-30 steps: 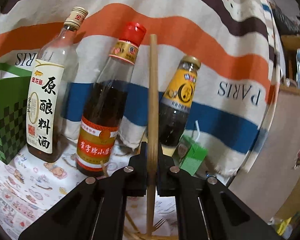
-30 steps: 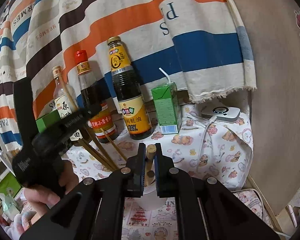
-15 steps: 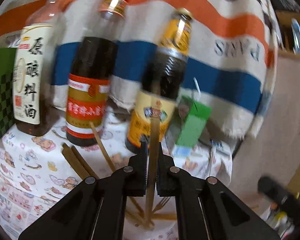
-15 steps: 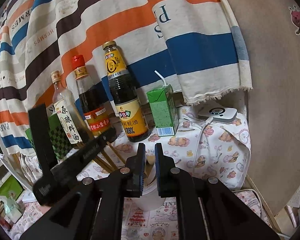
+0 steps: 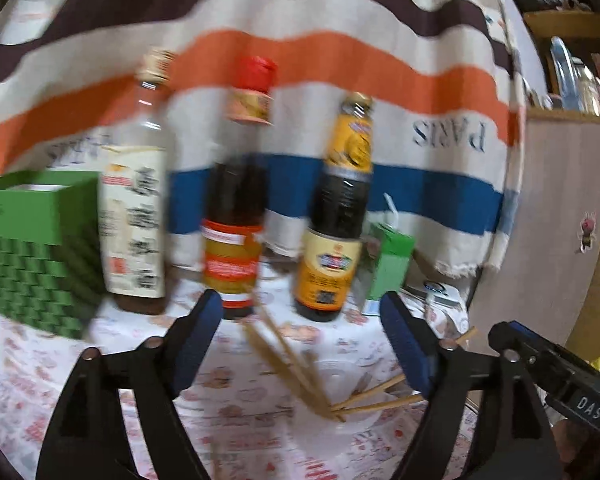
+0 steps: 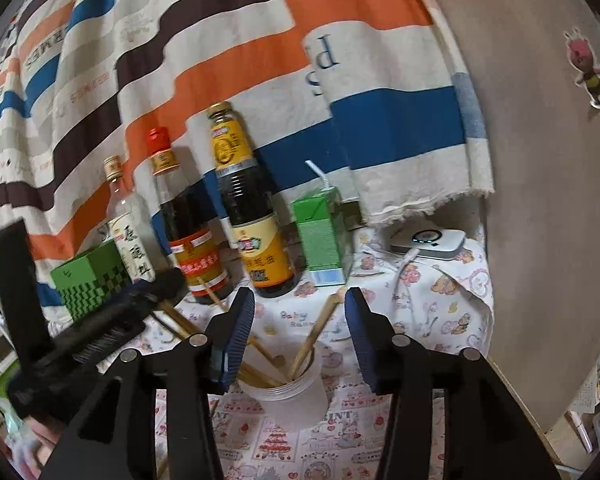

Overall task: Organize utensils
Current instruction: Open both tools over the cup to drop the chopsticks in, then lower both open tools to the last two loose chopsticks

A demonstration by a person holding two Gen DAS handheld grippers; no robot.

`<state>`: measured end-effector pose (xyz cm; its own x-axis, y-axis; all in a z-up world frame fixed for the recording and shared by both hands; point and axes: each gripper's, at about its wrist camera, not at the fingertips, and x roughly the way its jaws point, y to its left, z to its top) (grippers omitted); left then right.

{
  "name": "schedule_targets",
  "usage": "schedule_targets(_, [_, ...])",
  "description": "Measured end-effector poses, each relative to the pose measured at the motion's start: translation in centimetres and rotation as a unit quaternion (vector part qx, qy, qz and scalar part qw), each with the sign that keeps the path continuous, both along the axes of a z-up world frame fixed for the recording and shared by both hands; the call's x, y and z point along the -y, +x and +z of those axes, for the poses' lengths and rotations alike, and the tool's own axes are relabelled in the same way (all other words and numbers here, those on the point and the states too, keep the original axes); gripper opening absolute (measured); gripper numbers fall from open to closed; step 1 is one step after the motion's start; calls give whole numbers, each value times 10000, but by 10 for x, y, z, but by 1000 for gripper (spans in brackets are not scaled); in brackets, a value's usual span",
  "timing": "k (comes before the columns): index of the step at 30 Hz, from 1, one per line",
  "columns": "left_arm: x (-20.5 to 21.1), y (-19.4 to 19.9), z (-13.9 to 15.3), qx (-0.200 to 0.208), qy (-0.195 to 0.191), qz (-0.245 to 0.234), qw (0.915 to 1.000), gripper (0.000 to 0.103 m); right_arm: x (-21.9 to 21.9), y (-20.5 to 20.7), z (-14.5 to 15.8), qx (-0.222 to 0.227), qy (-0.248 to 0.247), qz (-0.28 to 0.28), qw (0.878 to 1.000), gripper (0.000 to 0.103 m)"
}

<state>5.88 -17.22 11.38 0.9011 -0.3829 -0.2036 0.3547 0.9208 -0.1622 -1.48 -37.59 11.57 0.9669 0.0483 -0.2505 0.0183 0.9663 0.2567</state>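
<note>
Both tools, left (image 5: 300, 344) and right (image 6: 299, 334), gape empty over the cup (image 6: 286, 402), chopsticks (image 6: 314, 334) leaning inside to stay gathered.

Three sauce bottles (image 6: 236, 208) against striped cloth (image 6: 220, 40), green carton (image 6: 320, 236), green box (image 6: 88, 276), white device (image 6: 428, 242).

The left wrist view is smeared by motion: the labels on the three bottles (image 5: 236, 200) cannot be read, and the chopsticks (image 5: 292, 364) blur into streaks, so their count is unclear. The green box (image 5: 28, 248) at nine o'clock is cut by the picture's edge, as is the right gripper (image 5: 556, 376) at four o'clock. In the right wrist view the cup (image 6: 288, 396) hides the chopsticks' lower ends, and the left gripper (image 6: 80, 340) at eight o'clock shows only its side, fingertips unseen.
</note>
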Motion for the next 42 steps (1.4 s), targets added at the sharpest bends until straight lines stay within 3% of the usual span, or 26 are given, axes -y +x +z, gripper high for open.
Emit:
schedule_targets(2, [-15,-5,4,-10,-59,154,9999,89,-5,-3,1,69,-40,58,10000,56])
schedule_targets(4, [-22,-13,7,-8,140,382,9992,93,-10,-6,3,154,-83,132,9998,61])
schedule_targets(6, [-31,-28,9,146,373,446,9982,98,-17,-9,4,249,-217,234,9992,72])
schedule_targets(11, [-38,-61,11,657,899,784,9907,102,-37,-13,4,368,-513,654,9959,85])
schedule_targets(22, [-85,-78,-29,526,916,1251,9865,102,-56,-8,-8,198,-705,770,9943,91])
schedule_targets(26, [-97,-66,-44,184,930,1369,9860,102,-61,-6,-12,169,-680,717,9950,91])
schedule_targets(28, [-99,-54,-51,-225,1102,1557,9814,102,-64,-5,-15,137,-689,669,9953,93])
schedule_targets(30, [-103,-46,-59,-551,1091,1519,9808,102,-67,-6,-18,149,-725,606,9954,101])
schedule_targets(32, [-107,-41,-67,-758,1068,1503,9799,102,-71,-8,-18,167,-823,500,9952,101])
schedule_targets(36, [-109,-31,-77,-1196,1195,1570,9730,102,-75,-25,-9,603,-929,440,9929,102])
schedule_targets(42, [-109,-14,-98,-2086,1323,1390,9590,102,-73,-31,-9,661,-455,481,9956,102])
